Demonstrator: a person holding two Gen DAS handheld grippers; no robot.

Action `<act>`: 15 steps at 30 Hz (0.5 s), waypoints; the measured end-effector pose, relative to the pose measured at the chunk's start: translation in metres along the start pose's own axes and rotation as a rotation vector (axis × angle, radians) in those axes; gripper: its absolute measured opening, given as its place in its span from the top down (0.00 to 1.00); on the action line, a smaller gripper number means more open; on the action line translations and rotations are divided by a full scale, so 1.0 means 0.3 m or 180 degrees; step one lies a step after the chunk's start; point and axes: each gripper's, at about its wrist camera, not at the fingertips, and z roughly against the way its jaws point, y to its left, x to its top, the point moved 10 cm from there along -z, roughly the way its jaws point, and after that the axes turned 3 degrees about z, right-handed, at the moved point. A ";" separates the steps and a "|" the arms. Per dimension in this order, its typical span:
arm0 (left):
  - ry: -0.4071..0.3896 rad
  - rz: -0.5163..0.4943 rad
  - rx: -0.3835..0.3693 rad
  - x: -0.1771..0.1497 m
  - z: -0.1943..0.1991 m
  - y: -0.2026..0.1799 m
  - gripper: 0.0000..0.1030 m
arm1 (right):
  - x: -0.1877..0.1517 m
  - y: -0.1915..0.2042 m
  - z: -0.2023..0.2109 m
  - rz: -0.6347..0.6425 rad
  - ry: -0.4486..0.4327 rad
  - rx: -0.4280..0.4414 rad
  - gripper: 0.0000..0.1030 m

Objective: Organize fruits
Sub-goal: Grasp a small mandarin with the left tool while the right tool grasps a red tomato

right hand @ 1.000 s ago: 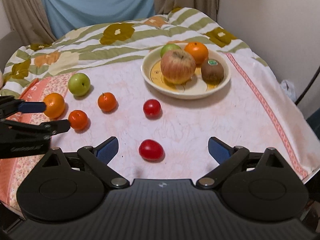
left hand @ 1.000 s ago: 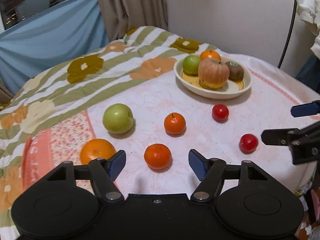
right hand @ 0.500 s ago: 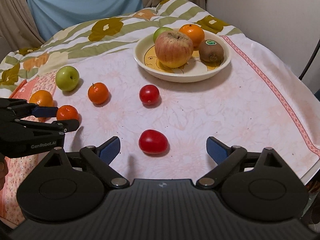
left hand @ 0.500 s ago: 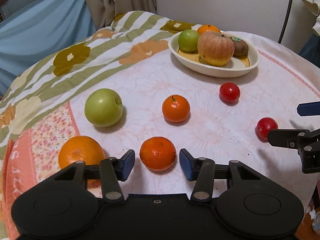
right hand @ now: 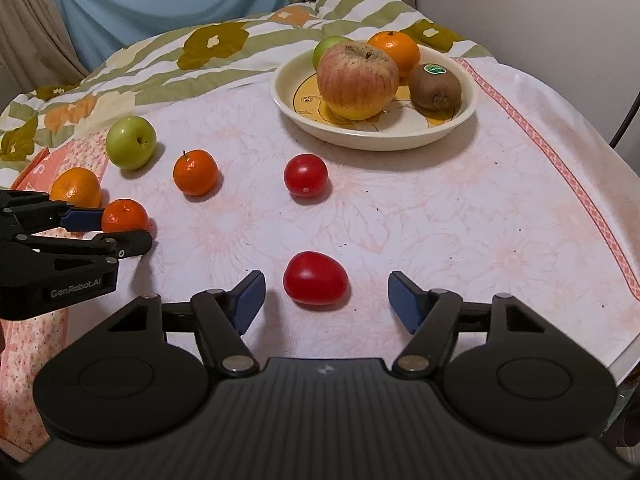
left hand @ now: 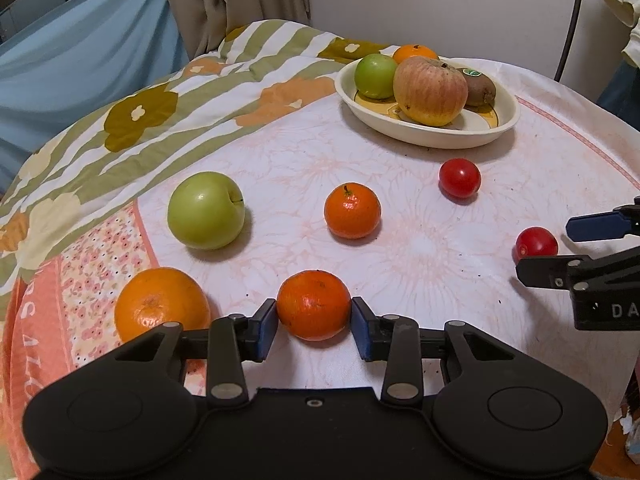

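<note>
My left gripper (left hand: 314, 326) is clamped on a mandarin (left hand: 313, 304) resting on the cloth (left hand: 420, 240). My right gripper (right hand: 326, 300) is closing around a tomato (right hand: 315, 278), pads not yet touching. Risk: excess pressure bursts the tomato; an off-centre squeeze rolls it away.

"GenRobot.AI" is printed in grey on the black body of the left gripper (right hand: 124, 228). "DA", cut off by the frame edge, stands on the right gripper (left hand: 552, 246). The kiwi (right hand: 435, 87) sticker is illegible
</note>
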 end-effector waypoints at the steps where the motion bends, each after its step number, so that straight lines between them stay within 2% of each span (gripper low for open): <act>1: 0.0008 0.0003 0.0003 -0.003 0.001 0.000 0.58 | 0.000 0.001 -0.002 0.0001 0.0005 0.0001 0.21; 9: 0.0049 0.0053 0.0037 -0.039 0.027 -0.005 0.59 | -0.008 0.015 -0.026 0.0075 0.0038 0.0034 0.37; 12: 0.0064 0.0083 0.0046 -0.046 0.033 -0.008 0.59 | -0.004 0.024 -0.029 0.0181 0.0004 0.0029 0.50; 15: 0.0044 0.0118 0.0075 -0.042 0.044 -0.012 0.59 | -0.003 0.026 -0.029 0.0237 0.0000 0.0059 0.50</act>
